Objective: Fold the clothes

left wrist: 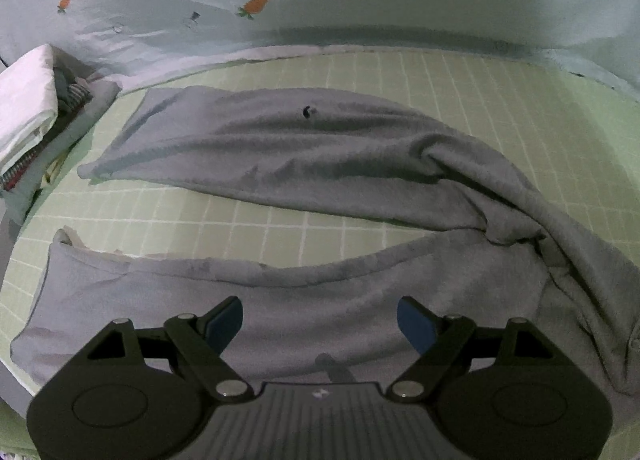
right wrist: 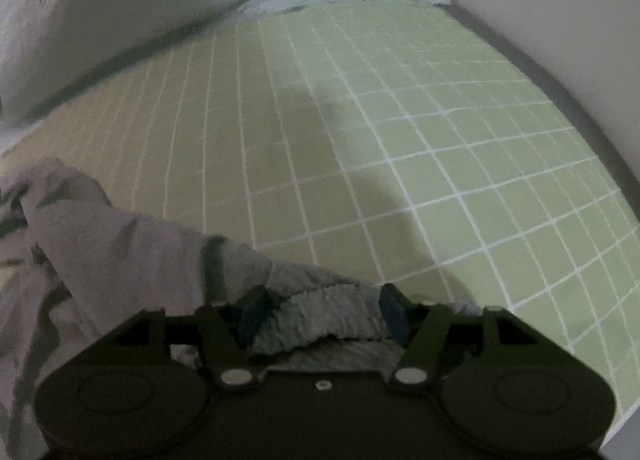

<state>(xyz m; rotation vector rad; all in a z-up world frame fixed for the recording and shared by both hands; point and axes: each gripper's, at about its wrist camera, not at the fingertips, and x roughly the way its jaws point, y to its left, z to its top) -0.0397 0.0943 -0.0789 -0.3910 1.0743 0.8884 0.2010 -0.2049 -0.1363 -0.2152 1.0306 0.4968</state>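
Grey fleece trousers [left wrist: 280,148]: soft, light, limp, legs spread over the green gridded mat [left wrist: 520,100]; best taken at the gathered waistband [right wrist: 320,308], which lies between the right claw's [right wrist: 320,310] part-closed jaws; left claw [left wrist: 320,324] apart, empty, above one leg.
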